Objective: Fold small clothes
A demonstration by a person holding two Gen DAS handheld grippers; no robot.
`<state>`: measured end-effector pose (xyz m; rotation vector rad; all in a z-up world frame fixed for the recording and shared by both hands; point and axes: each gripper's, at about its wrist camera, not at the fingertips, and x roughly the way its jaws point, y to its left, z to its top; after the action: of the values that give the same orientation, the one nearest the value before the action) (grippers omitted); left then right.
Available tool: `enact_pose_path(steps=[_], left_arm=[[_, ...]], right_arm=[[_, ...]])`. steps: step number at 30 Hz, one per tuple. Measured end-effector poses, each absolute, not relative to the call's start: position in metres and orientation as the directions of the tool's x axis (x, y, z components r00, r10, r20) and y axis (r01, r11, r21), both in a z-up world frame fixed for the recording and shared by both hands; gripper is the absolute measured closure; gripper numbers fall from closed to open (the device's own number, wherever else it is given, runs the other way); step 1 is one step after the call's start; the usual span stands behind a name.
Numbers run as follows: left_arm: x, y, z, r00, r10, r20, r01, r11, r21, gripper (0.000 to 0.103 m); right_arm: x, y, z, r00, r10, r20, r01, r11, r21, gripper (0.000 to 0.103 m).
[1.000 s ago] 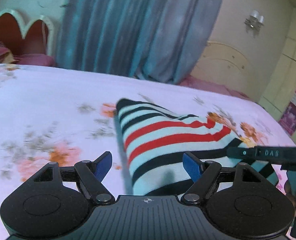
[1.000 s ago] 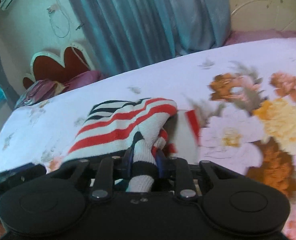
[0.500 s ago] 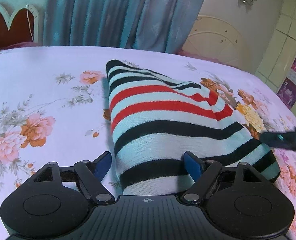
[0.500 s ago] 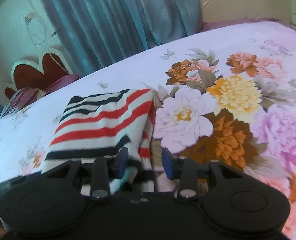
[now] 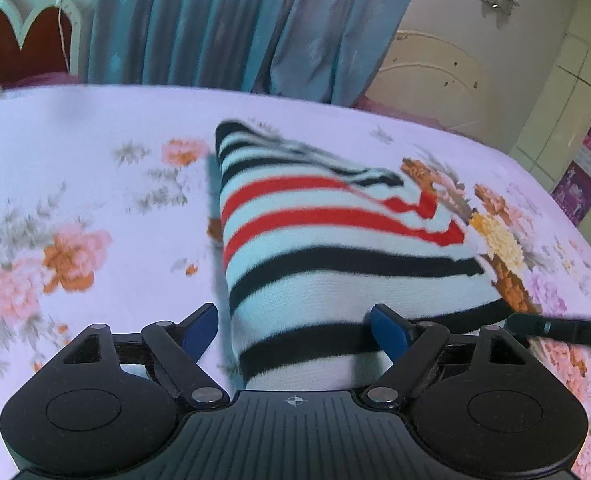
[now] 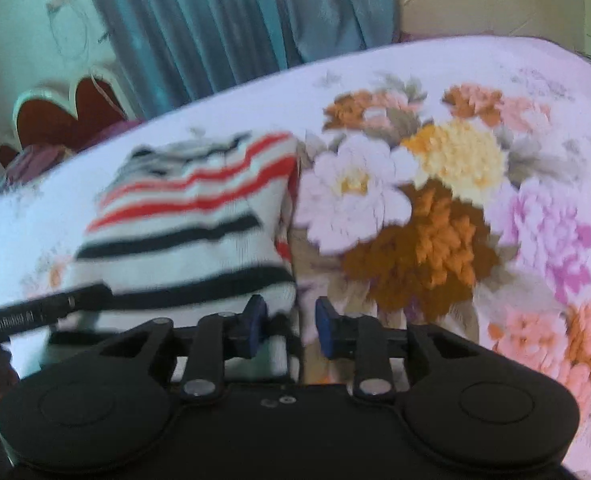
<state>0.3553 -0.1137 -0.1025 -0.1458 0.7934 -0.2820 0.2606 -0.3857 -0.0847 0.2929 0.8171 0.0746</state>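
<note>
The right gripper (image 6: 286, 326), which was clenching the edge of the striped garment (image 5: 335, 264) a second ago, is now released; its jaws are closing a little again, with the garment's near corner between them, not pressed. The left gripper (image 5: 293, 330) is opening wide over the near hem, gripping nothing. The garment is lying folded on the flowered bed (image 5: 95, 184), so this fold seems done.

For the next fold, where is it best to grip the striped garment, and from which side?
Probably the near hem corners of the striped garment, approached from the near side: it lies flat on the bed, with that edge nearest the left gripper and the closing right gripper.
</note>
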Motion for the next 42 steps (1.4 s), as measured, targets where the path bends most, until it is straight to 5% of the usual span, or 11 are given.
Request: enact_pose_path(steps=[10,19,42], left_arm=[[0.387,-0.127,-0.073,0.718,-0.259,-0.646,0.163,0.965,-0.206,0.021],[0.404,-0.142,-0.099,0.671,-0.206,-0.712,0.134,0.979,-0.156,0.021],[0.478,-0.143,-0.099,0.674,-0.163,-0.721,0.055,0.984,-0.171,0.021]], right_arm=[[0.308,-0.366,-0.054,0.747,0.18,-0.64,-0.003,0.963,0.268,0.073],[0.337,-0.356,-0.088,0.684,0.112,-0.721,0.0,0.988,0.154,0.073],[0.415,-0.366,-0.08,0.698,0.163,-0.698,0.007,0.972,0.235,0.071]])
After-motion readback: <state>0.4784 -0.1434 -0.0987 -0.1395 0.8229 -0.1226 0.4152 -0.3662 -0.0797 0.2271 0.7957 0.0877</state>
